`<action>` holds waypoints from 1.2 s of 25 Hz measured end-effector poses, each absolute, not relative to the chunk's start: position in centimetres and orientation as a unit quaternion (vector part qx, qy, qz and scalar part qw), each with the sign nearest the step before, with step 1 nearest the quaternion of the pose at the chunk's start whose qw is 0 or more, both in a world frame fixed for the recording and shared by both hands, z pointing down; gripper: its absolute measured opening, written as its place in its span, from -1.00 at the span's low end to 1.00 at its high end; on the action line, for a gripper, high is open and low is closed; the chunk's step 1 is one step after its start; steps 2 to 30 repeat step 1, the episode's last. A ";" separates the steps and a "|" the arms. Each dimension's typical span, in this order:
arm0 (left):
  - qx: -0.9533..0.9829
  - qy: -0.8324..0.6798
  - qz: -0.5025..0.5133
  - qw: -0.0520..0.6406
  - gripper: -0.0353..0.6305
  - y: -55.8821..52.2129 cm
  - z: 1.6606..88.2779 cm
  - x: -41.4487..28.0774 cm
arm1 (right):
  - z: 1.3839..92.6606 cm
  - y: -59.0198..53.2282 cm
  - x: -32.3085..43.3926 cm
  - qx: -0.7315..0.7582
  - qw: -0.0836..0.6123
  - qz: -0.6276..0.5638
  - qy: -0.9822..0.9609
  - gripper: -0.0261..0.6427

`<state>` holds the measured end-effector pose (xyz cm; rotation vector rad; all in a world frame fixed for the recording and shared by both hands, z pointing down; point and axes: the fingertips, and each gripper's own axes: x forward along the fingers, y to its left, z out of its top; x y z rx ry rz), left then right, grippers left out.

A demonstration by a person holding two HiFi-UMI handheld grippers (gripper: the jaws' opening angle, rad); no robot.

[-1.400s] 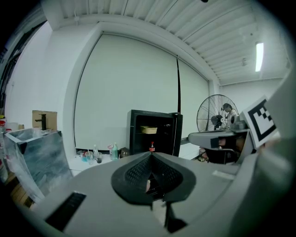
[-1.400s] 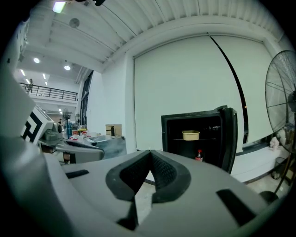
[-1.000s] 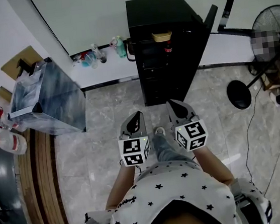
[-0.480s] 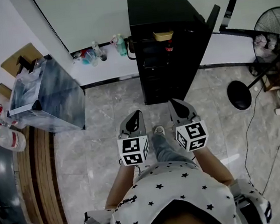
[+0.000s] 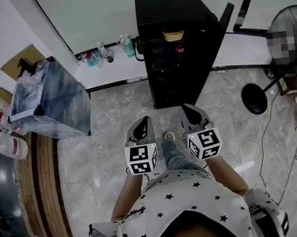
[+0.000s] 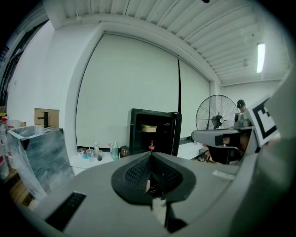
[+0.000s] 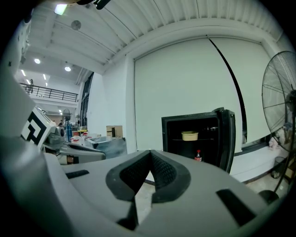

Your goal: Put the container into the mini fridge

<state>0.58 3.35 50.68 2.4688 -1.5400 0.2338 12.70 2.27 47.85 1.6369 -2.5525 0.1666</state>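
The black mini fridge stands against the far wall with its door swung open to the right. A yellow container sits on its upper shelf, and a red-capped bottle stands below it. My left gripper and right gripper hover side by side over the floor, well short of the fridge. Both are shut with nothing in them. In the left gripper view the container shows above the closed left gripper. In the right gripper view the container and bottle show beyond the closed right gripper.
A plastic-wrapped box stands at the left, with bottles beside it. Several small bottles sit on the white ledge left of the fridge. A standing fan, its round base and cables lie at the right. Marble floor lies between me and the fridge.
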 end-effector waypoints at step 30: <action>0.841 -0.524 0.080 0.111 -0.86 3.3 50.7 0.5 | 47.8 2.3 12.7 0.538 0.052 0.055 -0.840 -0.94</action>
